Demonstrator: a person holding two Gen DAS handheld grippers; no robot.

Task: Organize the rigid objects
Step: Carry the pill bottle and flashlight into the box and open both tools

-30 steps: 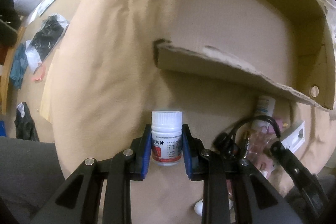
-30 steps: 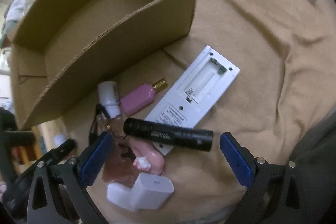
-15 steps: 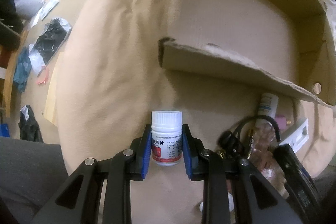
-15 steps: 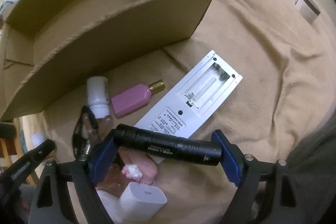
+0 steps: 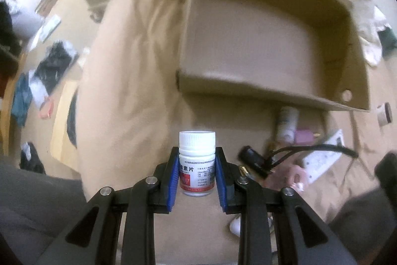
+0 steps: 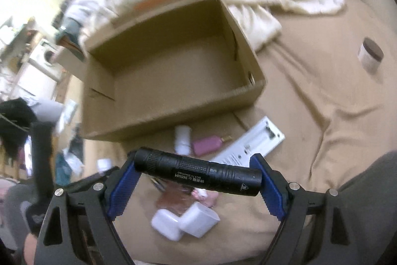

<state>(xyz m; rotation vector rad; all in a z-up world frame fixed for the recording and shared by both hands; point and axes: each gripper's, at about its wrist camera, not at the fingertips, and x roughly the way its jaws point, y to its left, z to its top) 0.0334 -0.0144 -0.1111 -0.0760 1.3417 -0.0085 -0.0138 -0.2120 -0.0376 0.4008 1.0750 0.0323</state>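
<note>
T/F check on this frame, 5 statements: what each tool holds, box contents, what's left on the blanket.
1. The left tool is shut on the white pill bottle. True.
2. The right tool is empty. False: it clamps the black flashlight end to end between its pads.
3. The cardboard box already holds several items. False: the visible inside of it is bare.
4. A pink bottle lies on the blanket in front of the box, beside a white remote with its battery bay open. True.
5. The two white chargers sit inside the box. False: they lie on the tan blanket, near the right tool.
</note>
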